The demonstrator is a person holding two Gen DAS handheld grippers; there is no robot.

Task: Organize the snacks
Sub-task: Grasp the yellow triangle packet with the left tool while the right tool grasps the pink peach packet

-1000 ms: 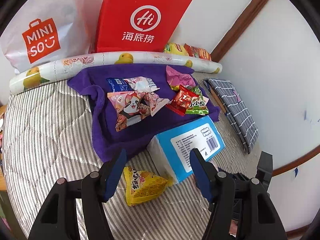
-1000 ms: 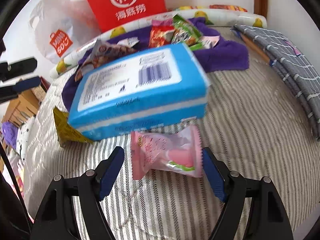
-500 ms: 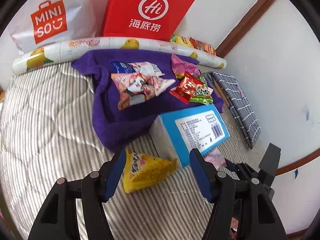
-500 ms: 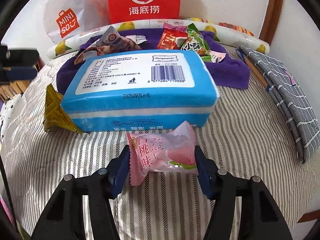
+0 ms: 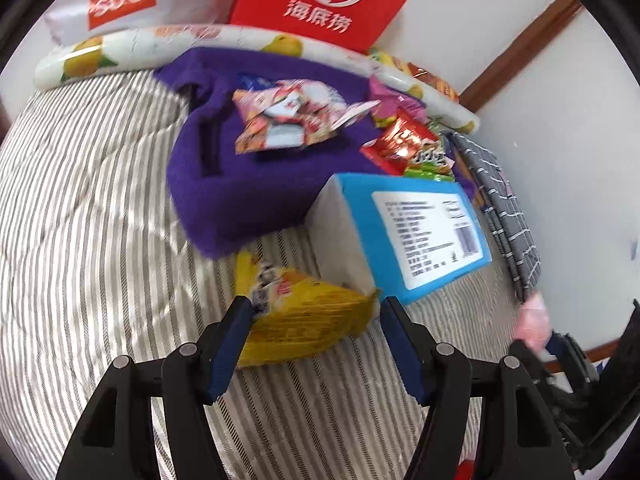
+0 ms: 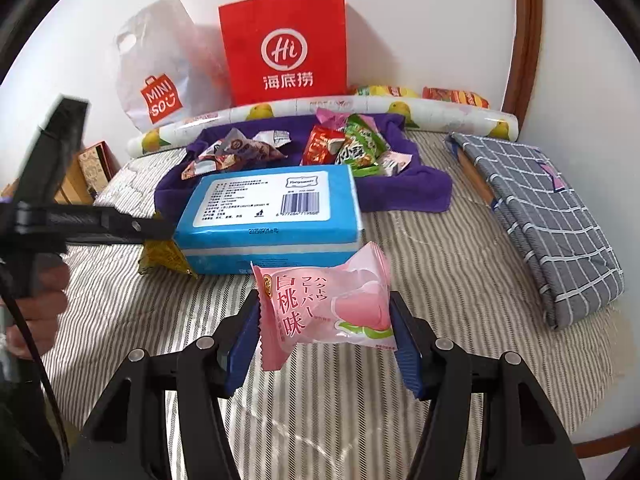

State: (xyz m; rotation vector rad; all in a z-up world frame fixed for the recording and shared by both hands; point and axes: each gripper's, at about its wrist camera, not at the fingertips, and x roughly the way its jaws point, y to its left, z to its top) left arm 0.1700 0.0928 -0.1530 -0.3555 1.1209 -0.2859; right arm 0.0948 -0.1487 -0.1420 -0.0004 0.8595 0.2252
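Note:
A yellow snack packet (image 5: 304,320) lies on the striped bedcover, between the fingers of my left gripper (image 5: 316,312). Its jaws are opening slightly; the left pad touches the packet's edge and the right pad stands clear. My right gripper (image 6: 323,308) is shut on a pink peach-flavour packet (image 6: 324,300), held just above the bed in front of a blue tissue pack (image 6: 272,204). Several more snack packets (image 6: 344,148) lie on a purple towel (image 6: 404,196) behind the pack. In the left wrist view the pink packet (image 5: 534,316) shows blurred at the far right.
A red paper bag (image 6: 284,40) and a white Miniso bag (image 6: 160,68) lean on the wall behind a rolled fruit-print mat (image 6: 440,114). A folded grey checked cloth (image 6: 540,208) lies at the right. A person's hand (image 6: 40,312) holds the left gripper's handle.
My right gripper closed on the pink packet and lifted it off the bedcover. My left gripper came down and forward until the yellow packet lay between its fingers.

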